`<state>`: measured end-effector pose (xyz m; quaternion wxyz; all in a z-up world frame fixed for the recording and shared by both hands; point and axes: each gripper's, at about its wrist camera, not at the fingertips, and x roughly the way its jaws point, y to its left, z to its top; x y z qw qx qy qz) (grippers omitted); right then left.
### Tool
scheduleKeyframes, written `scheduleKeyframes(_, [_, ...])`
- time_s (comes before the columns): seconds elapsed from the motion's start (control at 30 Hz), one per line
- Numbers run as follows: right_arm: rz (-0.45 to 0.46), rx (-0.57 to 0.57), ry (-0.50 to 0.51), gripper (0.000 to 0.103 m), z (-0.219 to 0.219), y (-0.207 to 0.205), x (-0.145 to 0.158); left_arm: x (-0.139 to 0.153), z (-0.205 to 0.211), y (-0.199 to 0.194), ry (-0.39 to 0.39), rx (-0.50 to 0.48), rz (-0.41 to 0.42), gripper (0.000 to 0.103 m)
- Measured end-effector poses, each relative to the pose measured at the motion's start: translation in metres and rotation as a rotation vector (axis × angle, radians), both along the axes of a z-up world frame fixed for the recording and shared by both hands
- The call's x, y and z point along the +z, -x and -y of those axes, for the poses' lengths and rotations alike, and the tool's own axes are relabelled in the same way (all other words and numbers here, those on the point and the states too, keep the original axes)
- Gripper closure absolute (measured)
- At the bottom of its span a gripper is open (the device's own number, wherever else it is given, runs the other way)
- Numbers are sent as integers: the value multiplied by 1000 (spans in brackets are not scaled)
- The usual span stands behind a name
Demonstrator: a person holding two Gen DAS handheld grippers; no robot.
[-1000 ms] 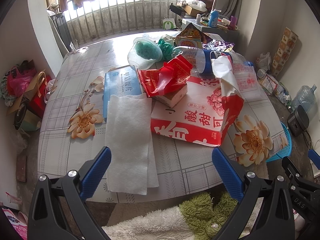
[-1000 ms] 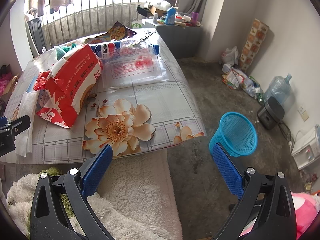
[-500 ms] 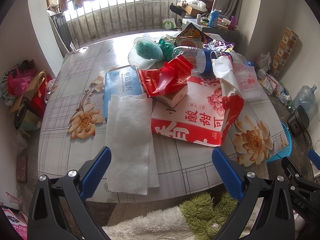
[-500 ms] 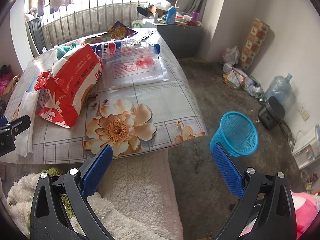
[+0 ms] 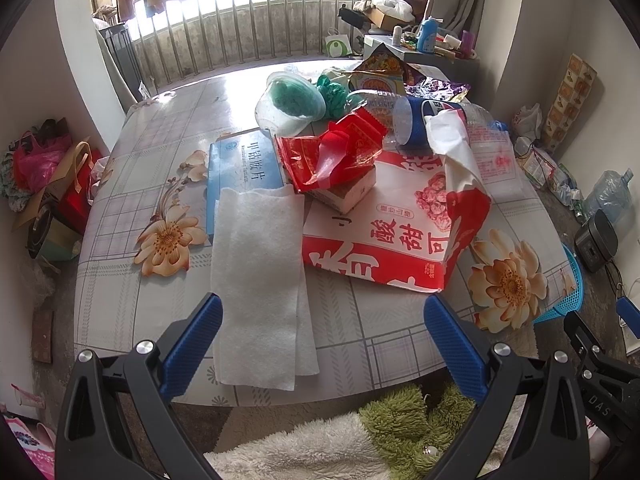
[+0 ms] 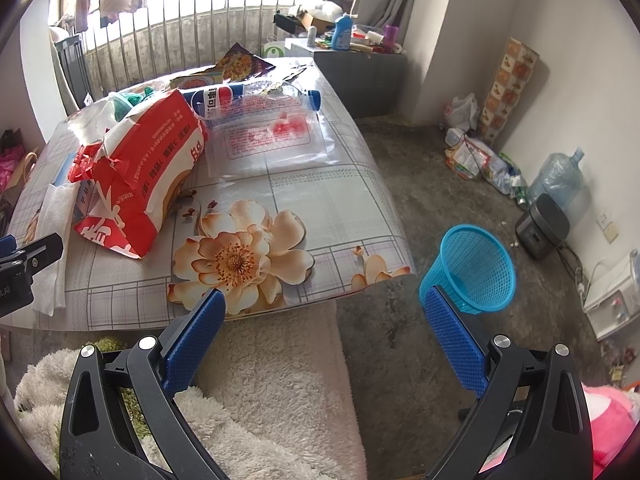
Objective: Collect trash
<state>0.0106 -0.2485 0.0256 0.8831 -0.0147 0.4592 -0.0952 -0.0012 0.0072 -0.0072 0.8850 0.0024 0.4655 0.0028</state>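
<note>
1. On the near left of the flowered table (image 5: pixel 120 280), the left gripper (image 5: pixel 322 336) hangs just off the table's edge with its blue fingers (image 5: pixel 192 344) spread wide and nothing between them.
2. Just ahead of that gripper lies a white paper towel (image 5: pixel 256 280), flat on the tablecloth, its far end overlapping a blue booklet (image 5: pixel 240 168).
3. Right of the towel sits a large red-and-white snack bag (image 5: pixel 384 236), torn open at its right end, with a crumpled red wrapper (image 5: pixel 332 152) and a small box (image 5: pixel 352 194) resting on top of it.
4. Behind these stand a clear plastic cup (image 5: pixel 288 108) holding something green, and a cola bottle (image 6: pixel 224 98) lying on its side; more wrappers are heaped at the far edge.
5. A clear plastic bag (image 6: pixel 272 140) with red print lies flat on the table's right part, touching the bottle.
6. Off the table's near right corner, the right gripper (image 6: pixel 322 336) hovers over a fluffy white rug (image 6: pixel 272 392), fingers (image 6: pixel 456 344) wide apart and empty.
7. On the bare floor to the right stands a blue mesh wastebasket (image 6: pixel 476 268), upright, well apart from the trash on the table.
</note>
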Motion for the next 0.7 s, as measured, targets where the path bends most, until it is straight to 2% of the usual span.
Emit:
scheduleKeyframes(0.37, [17,-2,-9,8,0,-2,4,-1,-2,-3,11,1,-2,4])
scheduleKeyframes(0.5, [55,1,-19,8,-1,-4,10,-1,-5,-8,30,-12,-6,4])
scheduleKeyframes(0.7, [119,20,-61,8,-7,-9,17,9,-12,-17,29,-14,42,4])
